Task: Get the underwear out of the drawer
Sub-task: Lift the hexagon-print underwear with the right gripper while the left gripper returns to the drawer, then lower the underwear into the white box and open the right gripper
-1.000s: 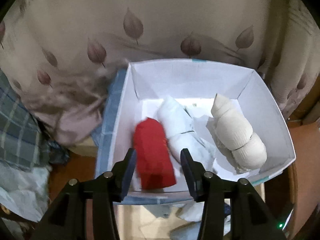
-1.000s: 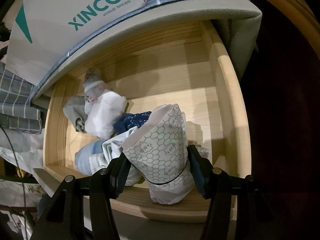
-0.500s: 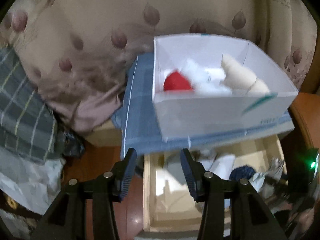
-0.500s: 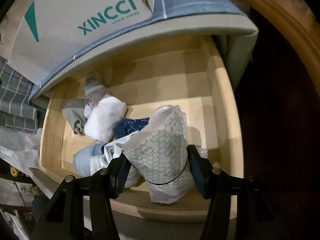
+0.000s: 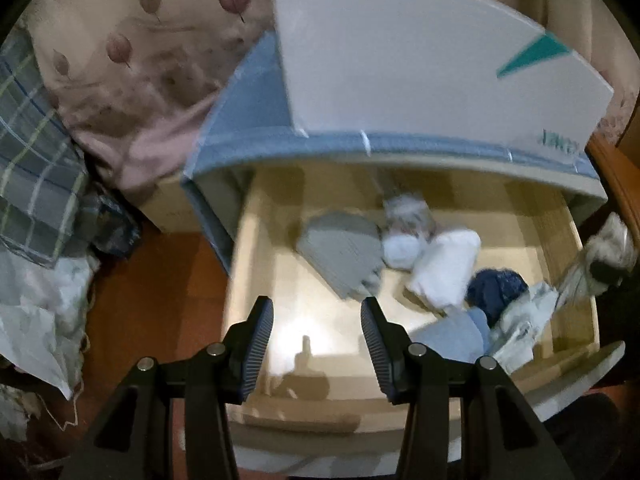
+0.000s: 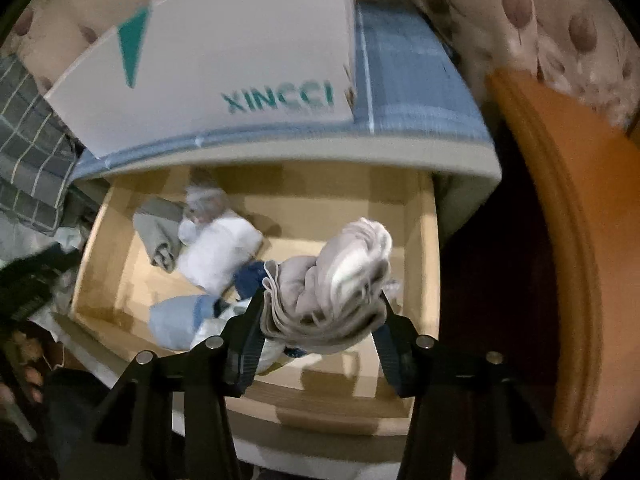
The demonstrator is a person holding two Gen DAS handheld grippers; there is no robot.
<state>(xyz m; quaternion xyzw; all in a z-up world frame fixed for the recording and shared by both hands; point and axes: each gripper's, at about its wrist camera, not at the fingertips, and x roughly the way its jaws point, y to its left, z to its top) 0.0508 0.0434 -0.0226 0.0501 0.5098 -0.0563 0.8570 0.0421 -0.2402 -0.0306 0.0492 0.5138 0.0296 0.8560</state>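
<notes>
Your right gripper is clamped on a rolled pale underwear bundle, held above the front right part of the open wooden drawer. The bundle hides the fingertips, and motion blur erases its print. Your left gripper has its jaws apart with nothing between them, over the bare front left corner of the drawer floor. Inside the drawer a grey folded piece, a white roll, a navy roll and a light blue piece lie close together; the first three near the middle, the light blue one near the front edge. Above the drawer, a white XINCCI box stands on blue checked cloth; its inside is not visible.
</notes>
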